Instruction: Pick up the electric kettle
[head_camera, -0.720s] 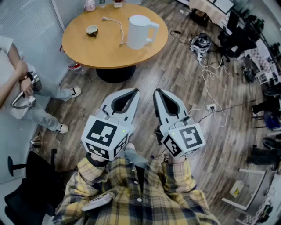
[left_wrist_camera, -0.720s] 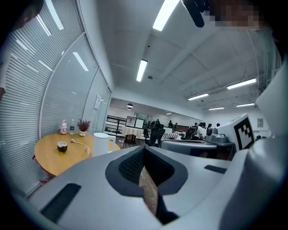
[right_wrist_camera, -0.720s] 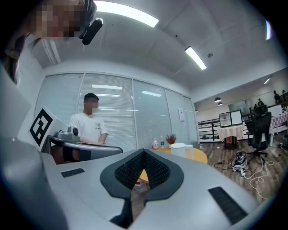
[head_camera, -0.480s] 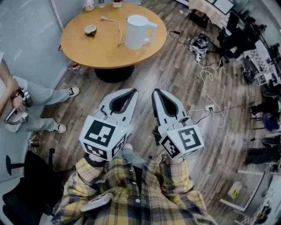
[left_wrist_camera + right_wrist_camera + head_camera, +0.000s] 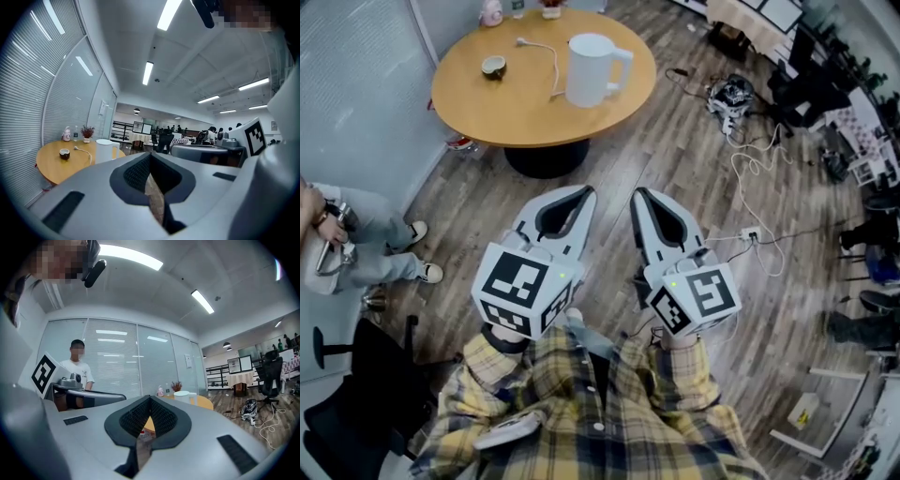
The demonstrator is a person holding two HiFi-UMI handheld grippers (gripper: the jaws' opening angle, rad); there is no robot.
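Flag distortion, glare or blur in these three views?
Head view: strong fisheye, dark corners, kettle sharp on the table. Left gripper view: ceiling lights blown out, near jaws soft. Right gripper view: same fisheye, light strip glares.

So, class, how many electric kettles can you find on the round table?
1: the white electric kettle stands upright, right of centre on the round table, with its handle pointing right. Nothing on the table looks big enough to hide another.

Kettle [image 5: 589, 70] stands on the table [image 5: 511, 117], right of a cup [image 5: 494, 66] (perhaps a bowl).
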